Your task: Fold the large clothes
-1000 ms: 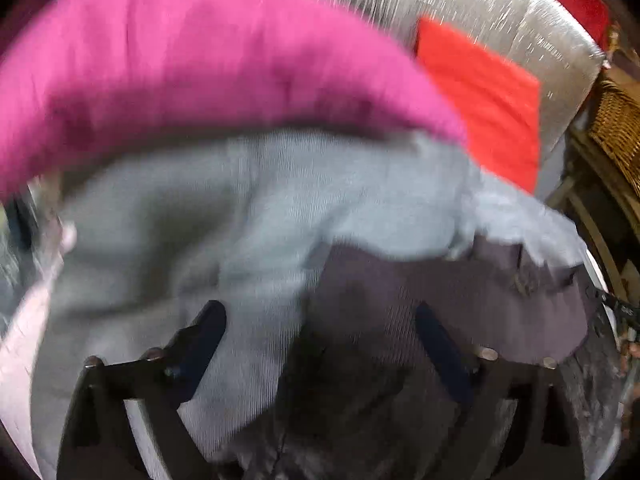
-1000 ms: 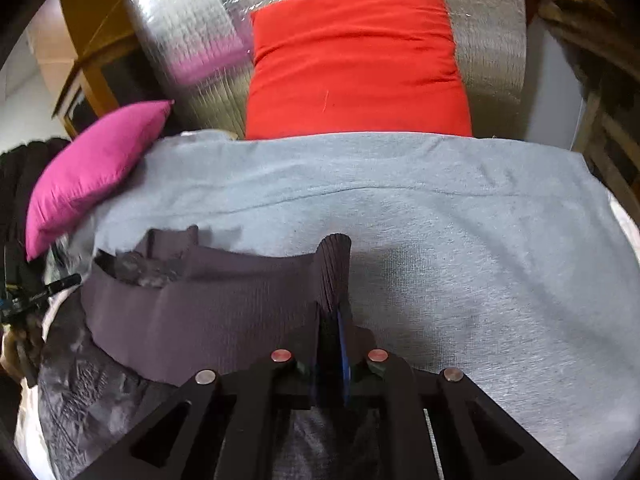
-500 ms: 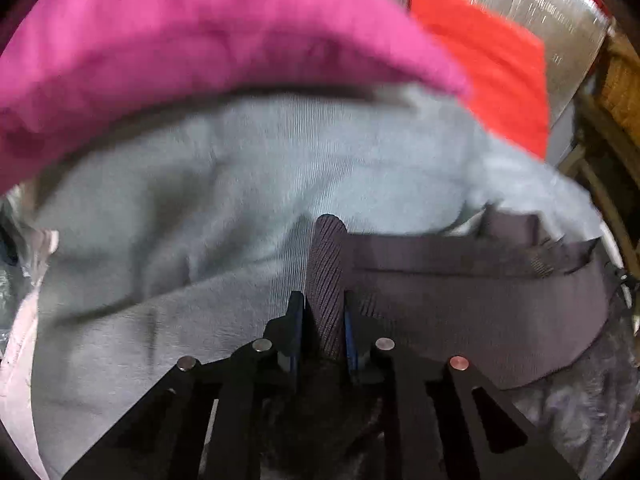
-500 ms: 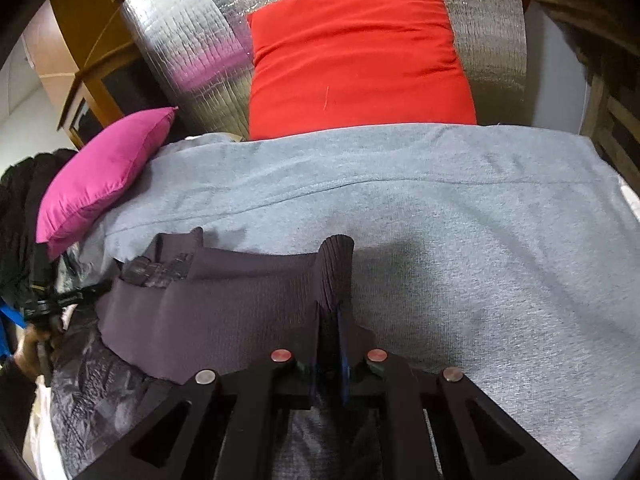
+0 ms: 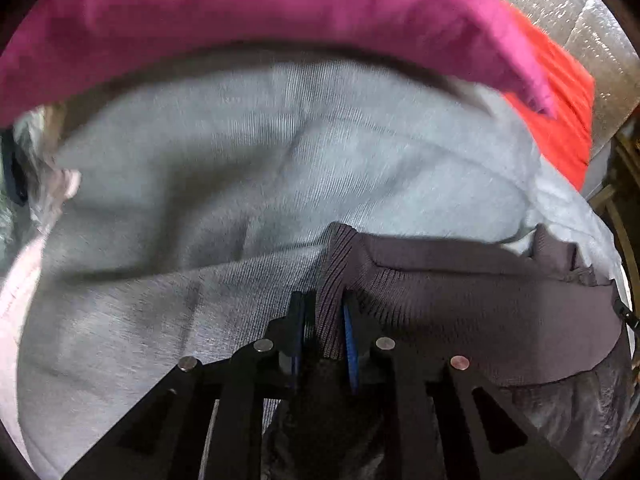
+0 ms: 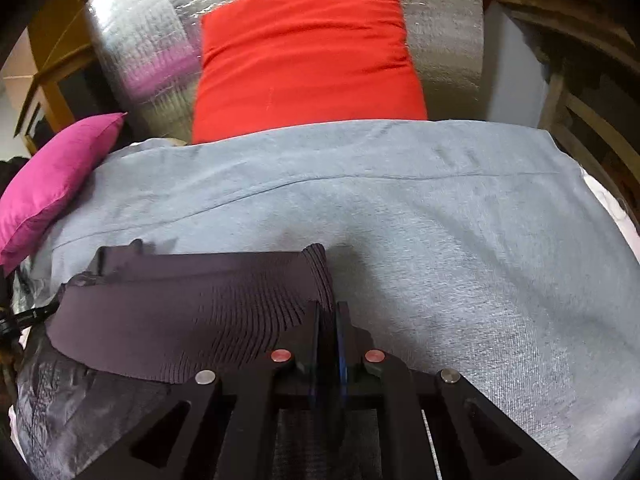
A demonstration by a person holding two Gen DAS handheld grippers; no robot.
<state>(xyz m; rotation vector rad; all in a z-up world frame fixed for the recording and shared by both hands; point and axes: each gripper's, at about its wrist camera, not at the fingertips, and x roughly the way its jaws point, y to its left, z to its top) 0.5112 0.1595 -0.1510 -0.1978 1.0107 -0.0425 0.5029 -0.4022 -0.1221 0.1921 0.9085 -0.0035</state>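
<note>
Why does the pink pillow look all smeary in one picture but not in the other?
In the left wrist view the pink pillow sits close to the lens and looks smeared, and the grey cloth under it is soft too. In the right wrist view the same pillow is farther off with crisp edges, like the red pillow. Both views bulge at the edges from the fisheye lens.

Silver quilted backrest (image 6: 440,20), red cushion (image 6: 304,52), magenta cushion (image 6: 52,184), wooden furniture (image 6: 48,60).
</note>
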